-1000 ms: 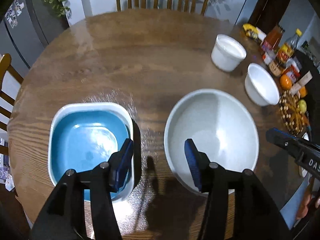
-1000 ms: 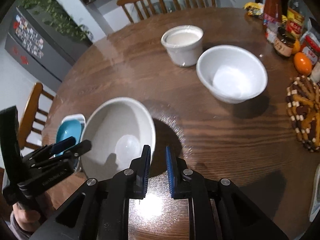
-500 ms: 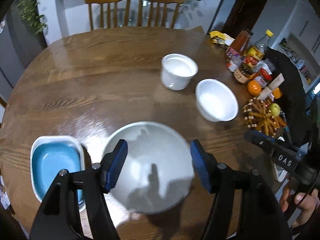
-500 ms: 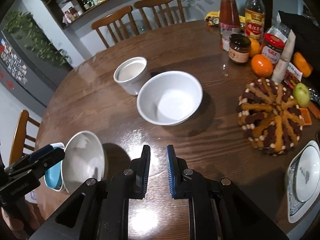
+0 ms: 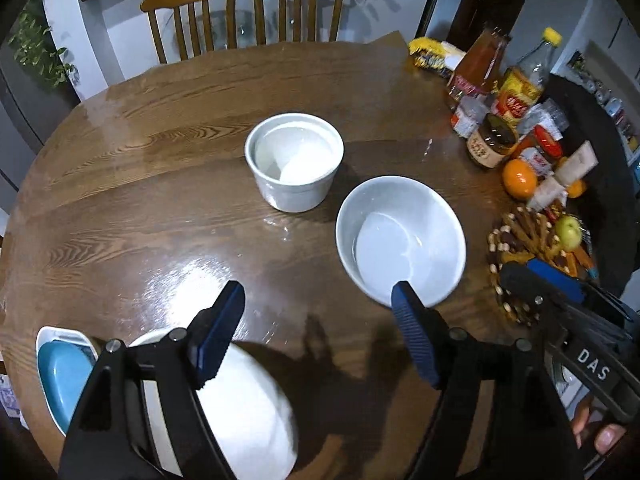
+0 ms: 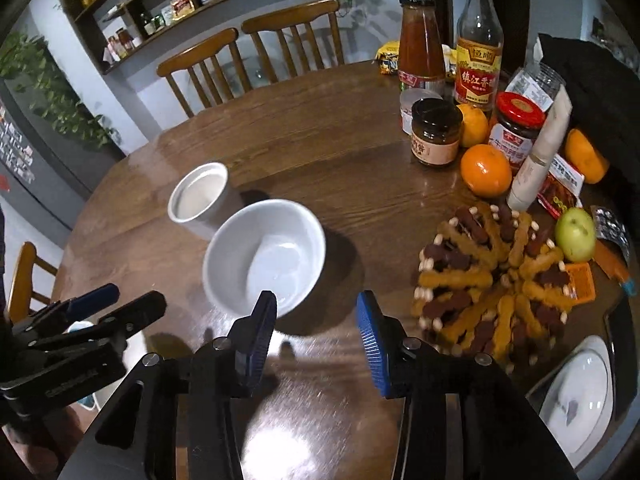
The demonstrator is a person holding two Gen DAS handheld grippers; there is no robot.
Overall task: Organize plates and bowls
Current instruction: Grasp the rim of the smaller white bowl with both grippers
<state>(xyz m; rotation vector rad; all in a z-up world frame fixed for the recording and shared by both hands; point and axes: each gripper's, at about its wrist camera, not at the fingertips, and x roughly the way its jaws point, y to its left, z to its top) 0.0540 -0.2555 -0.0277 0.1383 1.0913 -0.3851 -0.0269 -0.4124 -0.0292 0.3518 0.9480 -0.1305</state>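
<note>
While both claws are hanging above the round wooden table [image 5: 168, 168], neither one is holding anything. The left gripper [image 5: 318, 334] is standing wide, its jaws having just been opening, with only bare wood between them. The right gripper [image 6: 316, 338] is standing half open — its jaws have also just been opening, and nothing is lying between them.

Just ahead of the left claw's right finger, the round white bowl [image 5: 400, 240] is sitting on the table, and beyond it, ahead of the claw, the white straight-walled ramekin [image 5: 294, 162] is standing alone. Under the left claw's left finger a large white bowl [image 5: 248, 412] is resting, and at its far left side the blue dish with a white rim [image 5: 60, 368] is lying near the table edge. In the right wrist view, a white plate [image 6: 580, 396] is lying at the far right of the right claw, beside the woven trivet [image 6: 496, 280].

I judge the task to be at an early stage: no piece is stacked on another yet — two bowls, the ramekin, the dish and the plate are all waiting apart.
</note>
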